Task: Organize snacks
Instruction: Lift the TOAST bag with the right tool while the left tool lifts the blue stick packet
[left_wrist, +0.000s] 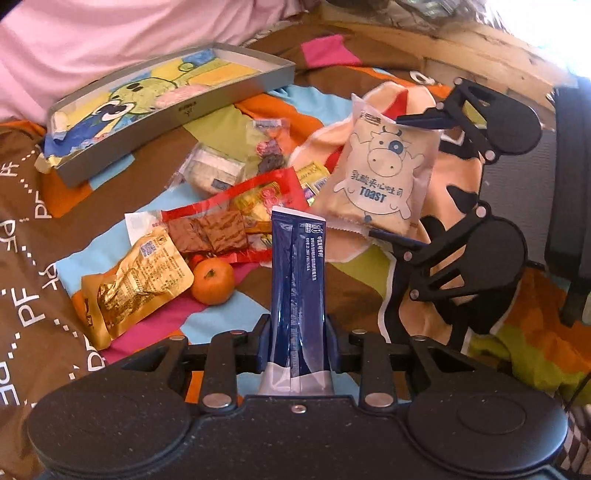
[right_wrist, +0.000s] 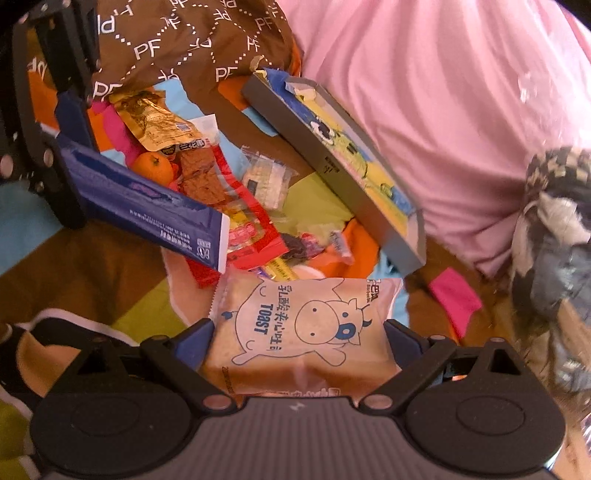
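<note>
Glossy blue sachet (left_wrist: 297, 291), crinkly toast packet (right_wrist: 303, 328)

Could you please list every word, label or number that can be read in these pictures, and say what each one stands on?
"TOAST": on the cow-print toast packet, shut in the right hand-held gripper.
"PF", repeated: on the brown quilt.
Chinese characters above "TOAST": visible, too blurred to quote.
Small print on the blue sachet in the left hand-held gripper: too small.
Label on the gold pouch: too small.
</note>
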